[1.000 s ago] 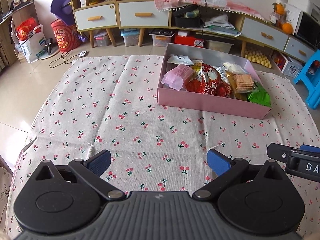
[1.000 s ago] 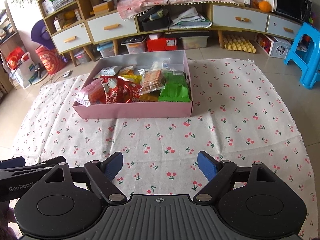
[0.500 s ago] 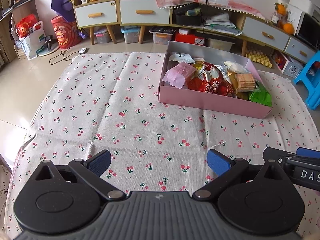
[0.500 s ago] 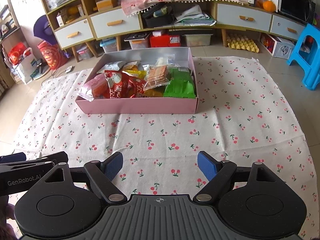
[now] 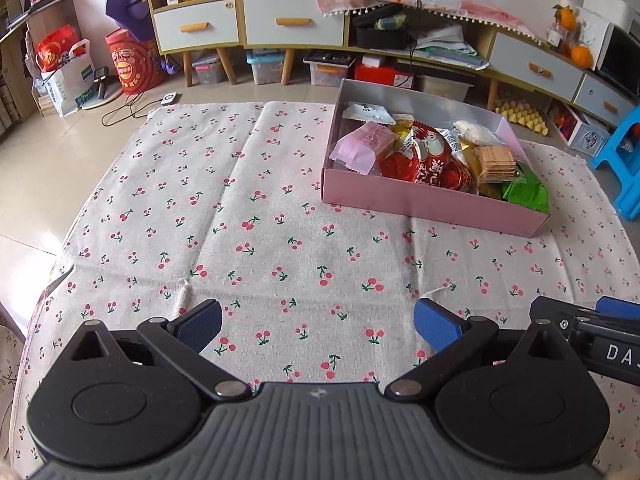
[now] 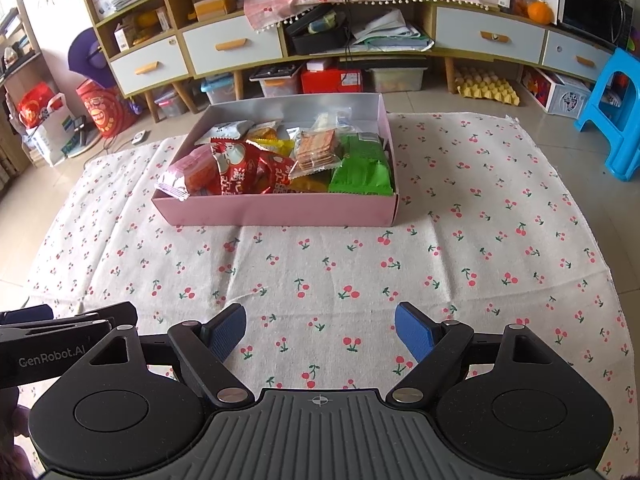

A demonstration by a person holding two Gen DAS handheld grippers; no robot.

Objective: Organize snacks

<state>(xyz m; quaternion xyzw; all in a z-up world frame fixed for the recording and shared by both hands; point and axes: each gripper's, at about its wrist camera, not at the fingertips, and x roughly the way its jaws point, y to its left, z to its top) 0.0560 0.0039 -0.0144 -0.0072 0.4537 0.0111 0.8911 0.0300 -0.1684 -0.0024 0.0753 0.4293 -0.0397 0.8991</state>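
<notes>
The left gripper [image 5: 318,322] hangs low over the cherry-print cloth [image 5: 248,184], its jaws spread wide with nothing between them. To its right the right gripper [image 6: 320,330] is the same: jaws released, empty, well short of the box. Both are near each other, side by side.

The snacks sit in the pink box [image 6: 276,210], which lies on the cloth toward the far side, ahead of the right gripper and off to the right of the left one. From left to right in the right wrist view: a pink packet [image 6: 182,170] overhanging the box's front left corner, a red packet [image 6: 244,168], a clear pack of crackers [image 6: 318,150], and a green packet [image 6: 362,168] against the right wall.

Likely trouble: the wrappers look thin, glossy and crinkly, so jaws may slip off or pinch 2 at once in the heaped pile. The crackers look brittle and could crack under a hard squeeze. The cardboard box looks light and may slide on the soft, creased cloth if nudged.
</notes>
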